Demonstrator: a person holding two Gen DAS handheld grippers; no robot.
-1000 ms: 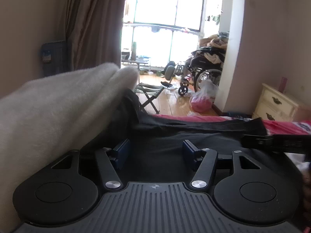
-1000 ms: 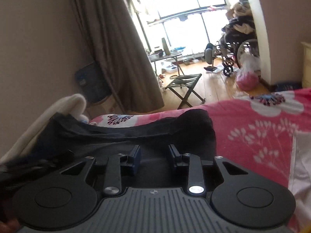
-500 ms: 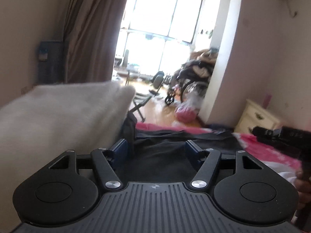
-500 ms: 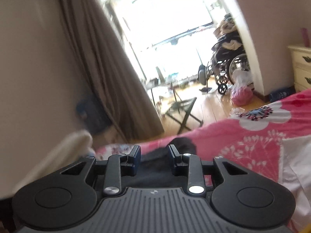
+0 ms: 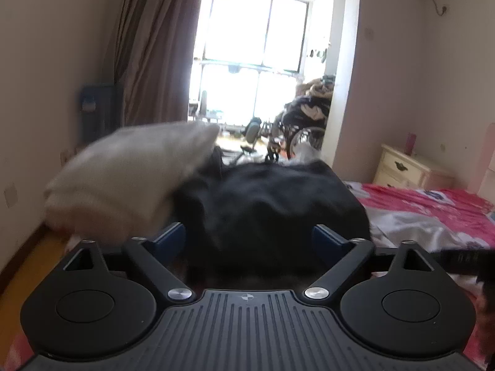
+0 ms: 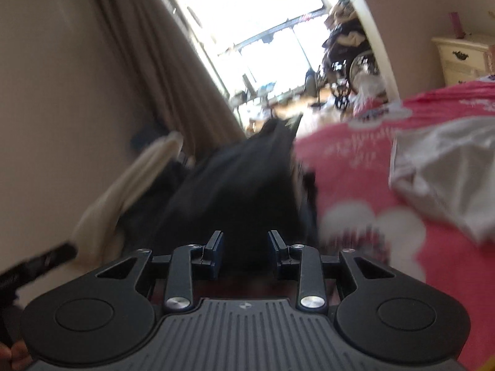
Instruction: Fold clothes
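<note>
L gripper (image 5: 249, 238) jaws have just been opening and now stand wide. The black garment (image 5: 272, 204) bulges between them, but the pads look clear of it, so nothing is held on that side. R gripper (image 6: 244, 247) is narrow, jaws partly closed, with black cloth running up from between the fingers. It prob. has an edge pinched, though blur hides the contact, so can't tell for sure.

The garment is bunched on the pink bedspread (image 5: 433, 204), heaped towards the bed's near end. A cream blanket (image 5: 133, 170) presses against its left side.

Risks from here:
- With L let go, only one side is gripped at best. Any pull by R will prob. drag the cloth into a rope rather than spread it flat.
- The blanket sits tight against the garment, so L could snag it on a re-grab and lift both.
- A grey sheet (image 6: 448, 167) lies to the right on the bed. A wide swing could sweep the garment onto it.
- The frames are v. blurred. A grab now could catch two layers, not one edge.
</note>
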